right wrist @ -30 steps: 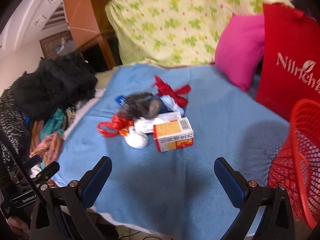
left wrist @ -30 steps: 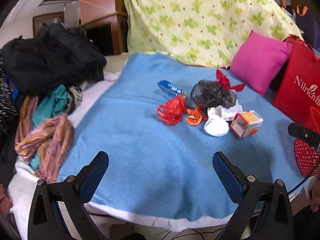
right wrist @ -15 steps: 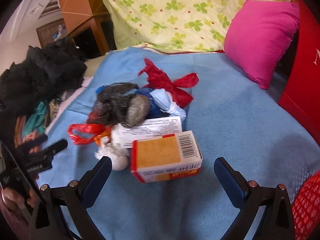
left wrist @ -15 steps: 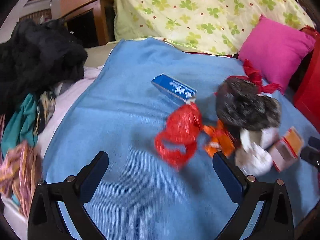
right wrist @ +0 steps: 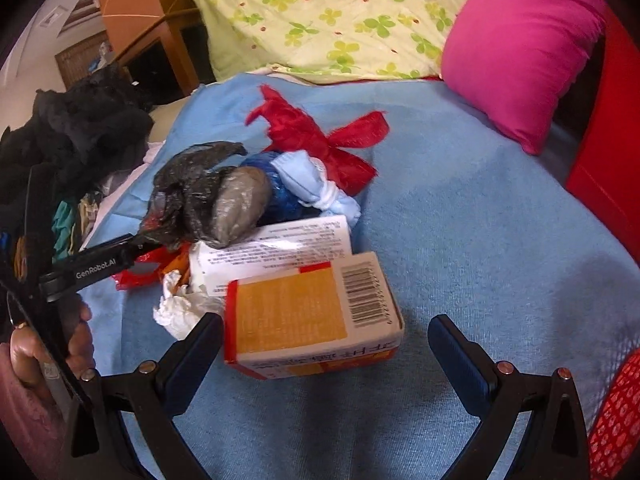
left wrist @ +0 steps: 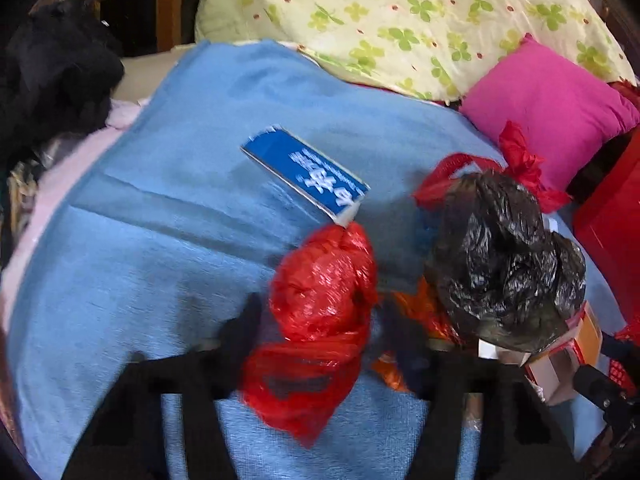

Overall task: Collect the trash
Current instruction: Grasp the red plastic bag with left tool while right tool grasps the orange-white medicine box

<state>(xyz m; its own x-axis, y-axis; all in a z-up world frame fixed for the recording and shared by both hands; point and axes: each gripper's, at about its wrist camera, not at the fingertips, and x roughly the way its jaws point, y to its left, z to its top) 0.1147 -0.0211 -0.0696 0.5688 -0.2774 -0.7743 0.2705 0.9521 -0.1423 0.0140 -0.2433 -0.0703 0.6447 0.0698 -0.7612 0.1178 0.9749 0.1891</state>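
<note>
On the blue blanket-covered bed (right wrist: 460,208), a heap of trash is gathered: a crumpled red plastic bag (left wrist: 320,296), a knotted black plastic bag (left wrist: 504,264), a flat blue carton (left wrist: 308,176), a crumpled white tissue (right wrist: 180,304) and an orange-and-white cardboard box (right wrist: 304,316). The left gripper (left wrist: 320,328) is blurred, its fingers closing around the red plastic bag, which lies between them; whether the pads already press on it cannot be told. The right gripper (right wrist: 324,356) is spread wide and just beginning to close, the cardboard box lying between its fingers but untouched on the right side.

Several failures can be foreseen. Only a loose fold of the thin red film may be pinched, so the bag could slip free when lifted. An orange wrapper (left wrist: 424,312) touching it might be dragged along and dropped. The box is nearly as wide as the spread fingers, so it could be nudged aside or tipped rather than clamped. The red mesh basket (right wrist: 616,416) is only glimpsed at the edge.
</note>
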